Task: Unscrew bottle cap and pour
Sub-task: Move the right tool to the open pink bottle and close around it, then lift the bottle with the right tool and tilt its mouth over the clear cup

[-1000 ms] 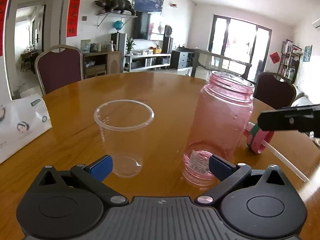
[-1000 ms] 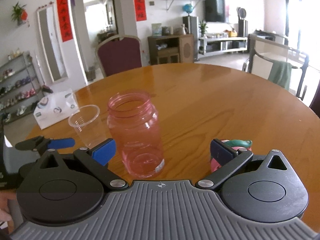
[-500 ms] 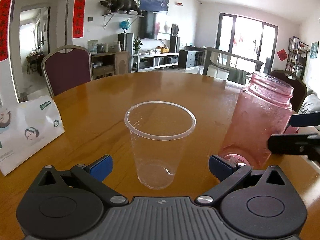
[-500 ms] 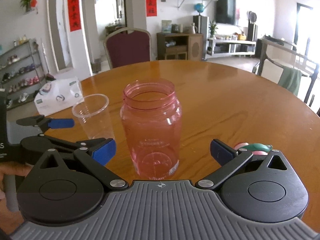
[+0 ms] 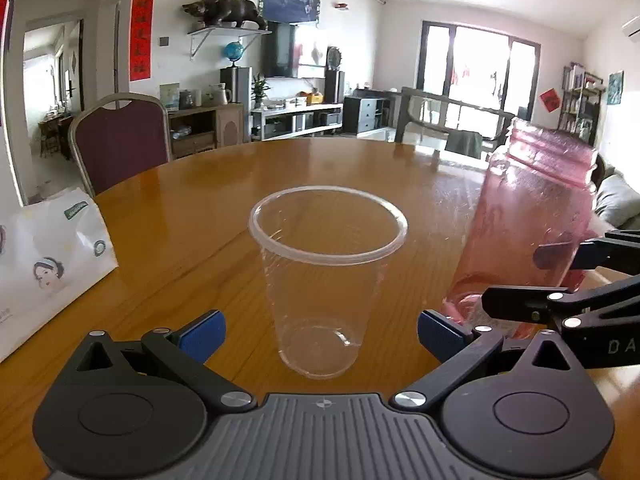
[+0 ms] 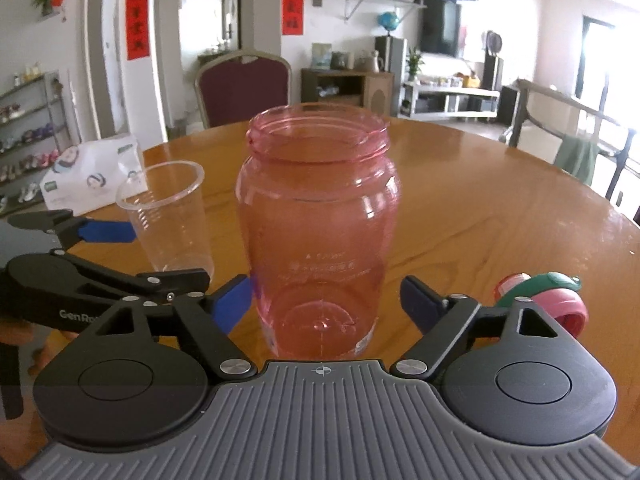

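The open pink bottle (image 6: 320,220) stands on the wooden table (image 6: 480,200), a little pink liquid at its bottom. It sits between the jaws of my right gripper (image 6: 326,300), which are closing; the left pad is at the bottle's wall and a gap shows at the right pad. The bottle's pink and green cap (image 6: 544,300) lies on the table to the right. An empty clear plastic cup (image 5: 326,264) stands between the fingers of my open left gripper (image 5: 320,336), untouched by either pad. In the left wrist view the bottle (image 5: 532,208) is at the right with the right gripper (image 5: 514,278) around it.
A white printed bag (image 5: 44,256) lies on the table at the left. A maroon chair (image 5: 120,140) stands behind the table's far edge. In the right wrist view a person's hand (image 6: 16,336) holds the left gripper (image 6: 168,254) beside the cup (image 6: 168,216).
My right gripper came down and closer to the bottle, and its jaws narrowed around it. My left gripper shifted so that the cup now sits centred between its fingers.
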